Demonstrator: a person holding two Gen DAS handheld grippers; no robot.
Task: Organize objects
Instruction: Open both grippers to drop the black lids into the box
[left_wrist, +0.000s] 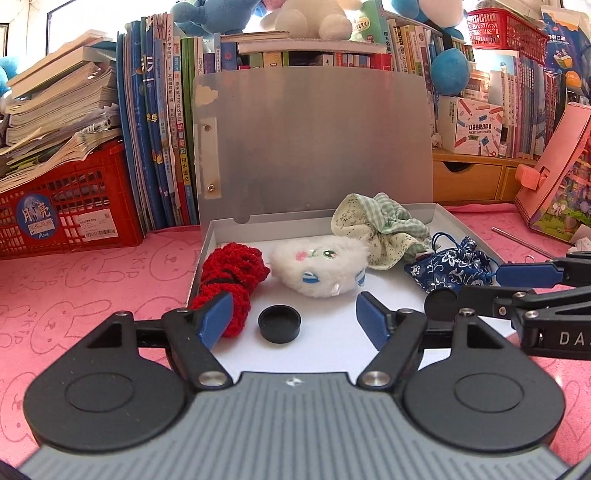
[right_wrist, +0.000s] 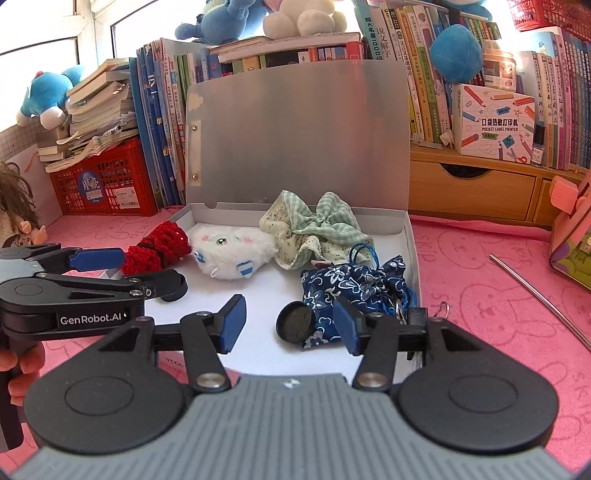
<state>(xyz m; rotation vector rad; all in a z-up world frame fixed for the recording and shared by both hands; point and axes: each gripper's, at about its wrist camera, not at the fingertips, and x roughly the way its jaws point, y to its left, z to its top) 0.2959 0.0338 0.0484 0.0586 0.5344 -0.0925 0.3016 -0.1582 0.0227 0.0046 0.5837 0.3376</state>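
Now, with both the left tool (left_wrist: 295, 319) and right tool (right_wrist: 289, 325) released and empty, each black cap (left_wrist: 279, 325), lying low-centre inside the white box (left_wrist: 441, 218), should be left undisturbed.

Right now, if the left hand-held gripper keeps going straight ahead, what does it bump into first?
Probably the small black cap lying in the box, right between the open left hand-held gripper; behind it sits the white plush toy. Depth is hard to judge.
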